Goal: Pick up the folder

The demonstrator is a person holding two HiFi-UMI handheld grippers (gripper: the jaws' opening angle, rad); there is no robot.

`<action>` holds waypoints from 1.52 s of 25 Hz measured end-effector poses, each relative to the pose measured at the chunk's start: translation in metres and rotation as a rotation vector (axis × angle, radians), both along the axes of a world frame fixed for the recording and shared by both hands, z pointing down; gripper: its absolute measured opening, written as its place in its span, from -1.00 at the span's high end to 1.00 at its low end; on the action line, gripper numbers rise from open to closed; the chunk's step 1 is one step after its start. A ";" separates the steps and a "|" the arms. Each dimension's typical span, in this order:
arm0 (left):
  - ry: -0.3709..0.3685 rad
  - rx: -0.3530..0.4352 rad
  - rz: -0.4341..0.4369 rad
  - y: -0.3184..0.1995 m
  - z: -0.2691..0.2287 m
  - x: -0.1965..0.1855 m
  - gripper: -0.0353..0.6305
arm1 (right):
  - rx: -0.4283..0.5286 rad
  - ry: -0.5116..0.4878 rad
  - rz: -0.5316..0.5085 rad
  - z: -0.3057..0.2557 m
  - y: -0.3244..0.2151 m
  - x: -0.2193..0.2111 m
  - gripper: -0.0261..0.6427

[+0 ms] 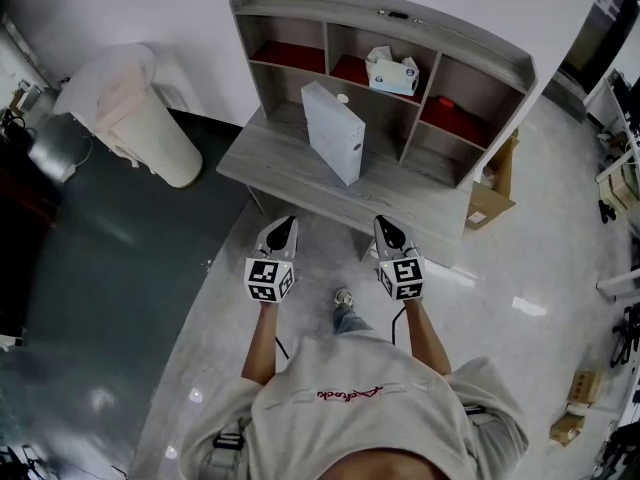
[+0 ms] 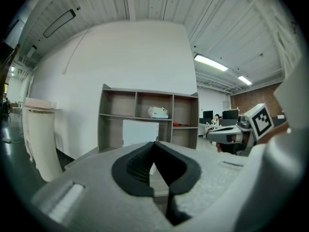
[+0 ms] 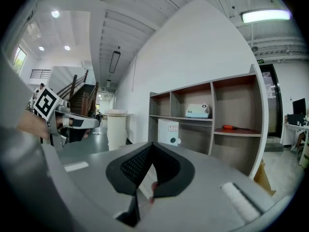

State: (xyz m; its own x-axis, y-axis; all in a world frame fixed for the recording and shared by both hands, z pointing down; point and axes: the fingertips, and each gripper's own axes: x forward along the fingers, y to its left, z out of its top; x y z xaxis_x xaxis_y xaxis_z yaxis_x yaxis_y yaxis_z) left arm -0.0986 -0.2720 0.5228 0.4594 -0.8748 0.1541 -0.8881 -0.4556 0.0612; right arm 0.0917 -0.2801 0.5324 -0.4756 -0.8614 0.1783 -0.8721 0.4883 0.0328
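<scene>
The folder is a white box file that stands upright on the grey desk, in front of the shelf unit. It also shows ahead in the left gripper view as the folder and in the right gripper view as the folder. My left gripper and right gripper are held side by side just short of the desk's front edge, well apart from the folder. Both are shut with nothing between the jaws. In their own views the left gripper and the right gripper have their tips together.
The shelf unit holds a tissue box in the middle bay and a red tool in the right bay. A white ribbed bin stands left of the desk. Cardboard boxes sit on the floor at the right.
</scene>
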 end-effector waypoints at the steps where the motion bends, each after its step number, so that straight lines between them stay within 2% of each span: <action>1: 0.000 0.001 -0.002 -0.010 -0.001 0.001 0.89 | 0.002 0.000 -0.002 -0.002 -0.011 0.001 0.90; 9: 0.002 0.004 -0.010 -0.082 -0.007 0.010 0.89 | 0.000 0.002 -0.016 -0.006 -0.085 0.005 0.90; 17: -0.009 -0.010 -0.009 -0.125 -0.002 0.018 0.89 | -0.002 -0.007 -0.049 -0.005 -0.134 -0.003 0.90; 29: -0.010 -0.051 -0.025 -0.148 0.017 0.000 0.89 | -0.058 -0.002 -0.057 0.019 -0.161 -0.015 0.90; 38: -0.011 -0.104 0.014 -0.162 0.041 -0.022 0.89 | -0.101 0.019 0.006 0.038 -0.172 -0.023 0.90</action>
State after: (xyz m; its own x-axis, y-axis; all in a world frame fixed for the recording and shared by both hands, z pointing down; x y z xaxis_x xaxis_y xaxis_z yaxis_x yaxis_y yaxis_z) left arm -0.1207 -0.4338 0.5635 0.4692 -0.8473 0.2487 -0.8826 -0.4595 0.0995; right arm 0.0691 -0.4525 0.5700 -0.4661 -0.8414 0.2737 -0.8747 0.4847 0.0006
